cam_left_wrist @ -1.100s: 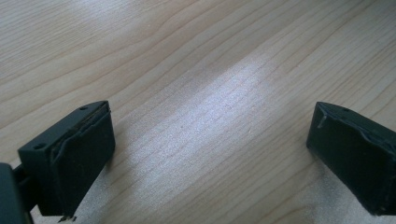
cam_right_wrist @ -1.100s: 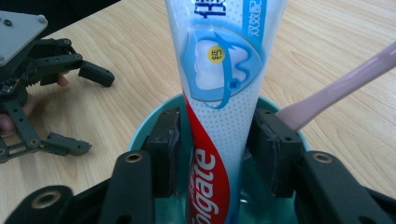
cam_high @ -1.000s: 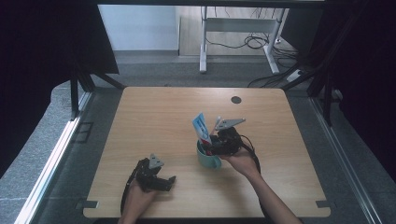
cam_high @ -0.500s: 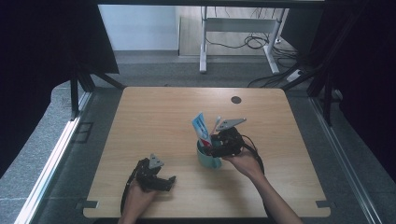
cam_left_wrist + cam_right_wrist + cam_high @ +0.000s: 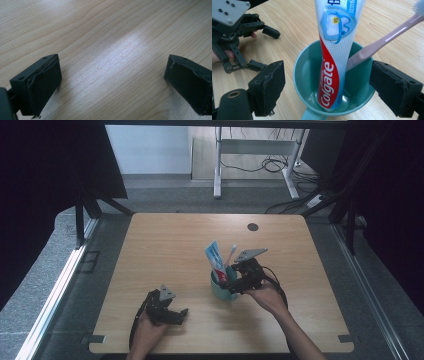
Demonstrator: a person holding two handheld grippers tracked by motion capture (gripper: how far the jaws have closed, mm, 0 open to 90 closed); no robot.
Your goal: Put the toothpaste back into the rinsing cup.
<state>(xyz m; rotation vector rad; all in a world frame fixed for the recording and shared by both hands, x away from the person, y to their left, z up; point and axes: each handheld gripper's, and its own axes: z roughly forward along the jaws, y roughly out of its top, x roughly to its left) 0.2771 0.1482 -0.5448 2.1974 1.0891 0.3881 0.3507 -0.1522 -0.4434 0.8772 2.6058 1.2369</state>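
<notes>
A teal cup stands mid-table, seen from close by in the right gripper view. A Colgate toothpaste tube and a pink toothbrush stand in it, leaning. My right gripper is at the cup's right side. Its jaws have just been opening and now stand wide on either side of the cup, pressing on nothing. My left gripper rests open on bare wood near the front edge, also seen in the right gripper view.
The wooden table has a dark round spot at its back right. Metal frame legs stand at the left, and a desk with cables lies beyond the far edge.
The right hand has shifted very slightly beside the cup. The cup, the tube, the toothbrush and the left gripper stand where they were.
</notes>
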